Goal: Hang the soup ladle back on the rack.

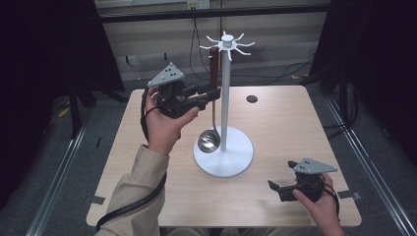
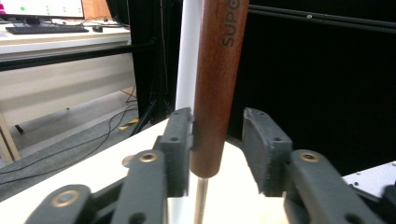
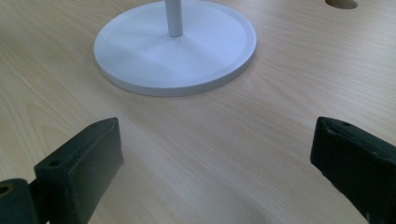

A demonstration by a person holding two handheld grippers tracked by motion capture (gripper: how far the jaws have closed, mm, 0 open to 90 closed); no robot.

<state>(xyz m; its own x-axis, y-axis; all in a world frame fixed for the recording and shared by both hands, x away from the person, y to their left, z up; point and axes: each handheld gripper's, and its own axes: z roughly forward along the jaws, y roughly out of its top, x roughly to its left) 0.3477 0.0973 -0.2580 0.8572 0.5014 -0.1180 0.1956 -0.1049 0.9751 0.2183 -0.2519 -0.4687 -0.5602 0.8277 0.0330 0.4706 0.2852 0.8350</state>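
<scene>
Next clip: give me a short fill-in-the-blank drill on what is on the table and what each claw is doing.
1. The ladle hangs from a hook at the top of the white ____.
2. The left claw has the ladle's brown ____ between its jaws, with a gap showing at one jaw.
3. The right claw rests low over the table with its jaws ____ and nothing between them.
4. The stand's round base is coloured ____.

Missing words: stand; handle; open; white

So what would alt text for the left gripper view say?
A brown wooden ladle handle hangs upright between the left hand-held gripper's two black jaws, against one jaw and clear of the other. A white stand pole rises behind it.
</scene>
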